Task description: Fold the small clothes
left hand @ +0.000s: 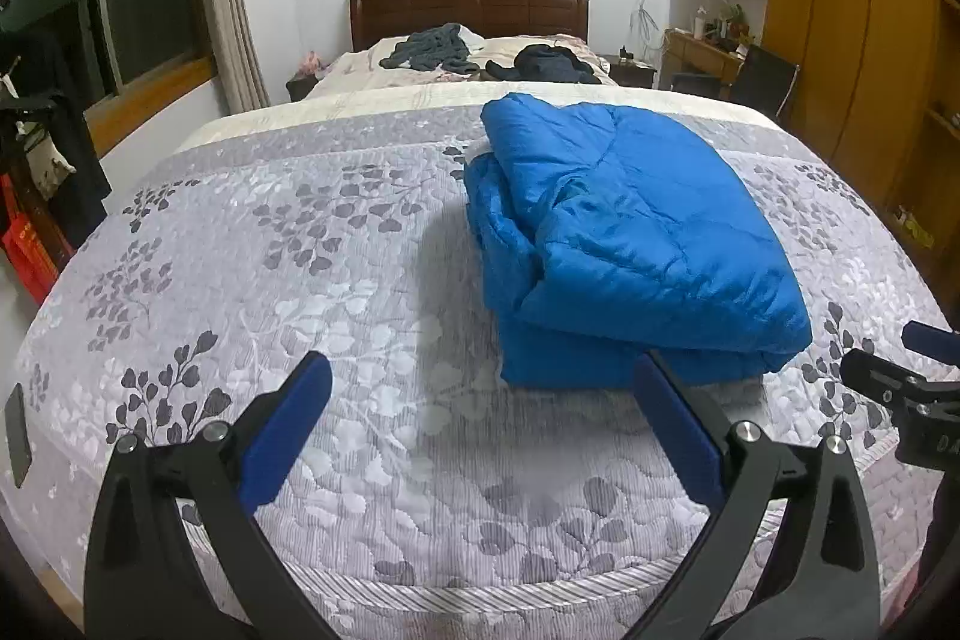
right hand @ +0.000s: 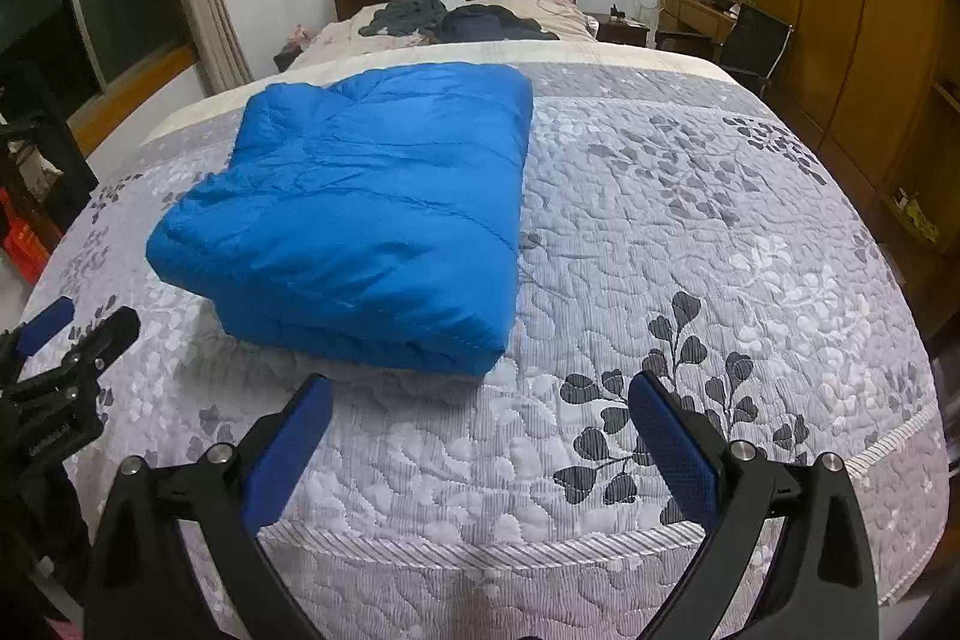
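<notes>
Each gripper is built alike. The left gripper [left hand: 480,394] has two black plastic arms, broad and curved at the base, narrowing toward the tips. Its fingers [left hand: 288,430] carry flat blue pads with a fine dotted texture. Round silver screws sit at the joints, two on each side. The right gripper [right hand: 480,412] shows the same black frame, blue-padded fingers [right hand: 675,448] and silver screws. Small white lettering marks its black body where the left camera sees it, too small to read.
</notes>
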Available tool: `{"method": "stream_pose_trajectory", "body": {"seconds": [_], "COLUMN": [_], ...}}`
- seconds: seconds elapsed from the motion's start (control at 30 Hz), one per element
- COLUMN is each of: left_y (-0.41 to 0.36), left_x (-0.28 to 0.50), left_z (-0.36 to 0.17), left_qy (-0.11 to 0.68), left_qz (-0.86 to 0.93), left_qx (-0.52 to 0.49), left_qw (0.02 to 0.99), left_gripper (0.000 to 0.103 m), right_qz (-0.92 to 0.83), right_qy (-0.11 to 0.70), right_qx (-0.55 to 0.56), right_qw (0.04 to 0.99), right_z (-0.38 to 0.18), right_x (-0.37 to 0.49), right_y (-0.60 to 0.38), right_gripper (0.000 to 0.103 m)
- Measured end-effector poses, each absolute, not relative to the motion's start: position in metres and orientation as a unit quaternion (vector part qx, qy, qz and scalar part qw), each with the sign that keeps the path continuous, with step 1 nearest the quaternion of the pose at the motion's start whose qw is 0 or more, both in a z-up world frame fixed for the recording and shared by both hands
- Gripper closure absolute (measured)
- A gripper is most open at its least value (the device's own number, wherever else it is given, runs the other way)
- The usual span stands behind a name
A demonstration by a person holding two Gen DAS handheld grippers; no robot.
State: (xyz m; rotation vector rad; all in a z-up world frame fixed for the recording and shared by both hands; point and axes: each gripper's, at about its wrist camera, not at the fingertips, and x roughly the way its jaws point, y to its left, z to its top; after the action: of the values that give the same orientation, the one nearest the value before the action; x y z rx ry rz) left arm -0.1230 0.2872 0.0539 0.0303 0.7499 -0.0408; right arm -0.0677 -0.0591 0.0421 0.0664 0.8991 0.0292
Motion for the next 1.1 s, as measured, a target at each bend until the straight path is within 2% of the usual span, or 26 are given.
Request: {"method": "stream_pose_trajectory", "body": {"seconds": [1.1], "left_y": [0.2826], "left_x": [-0.1202], "left_z": [0.0512], "left_qy": [0.372], "left_qz": [-0.026], "left_qx": [0.021], "left_qw": [0.928], "left_gripper": [0.003], "right_qz": [0.012], "right_qy": [0.445], "right_qx": [0.035], "right_qw": [0.895], "right_z": [0.0338], "right_x": [-0.0575], "right_y": [-0.0647], "right_gripper": [0.004]}}
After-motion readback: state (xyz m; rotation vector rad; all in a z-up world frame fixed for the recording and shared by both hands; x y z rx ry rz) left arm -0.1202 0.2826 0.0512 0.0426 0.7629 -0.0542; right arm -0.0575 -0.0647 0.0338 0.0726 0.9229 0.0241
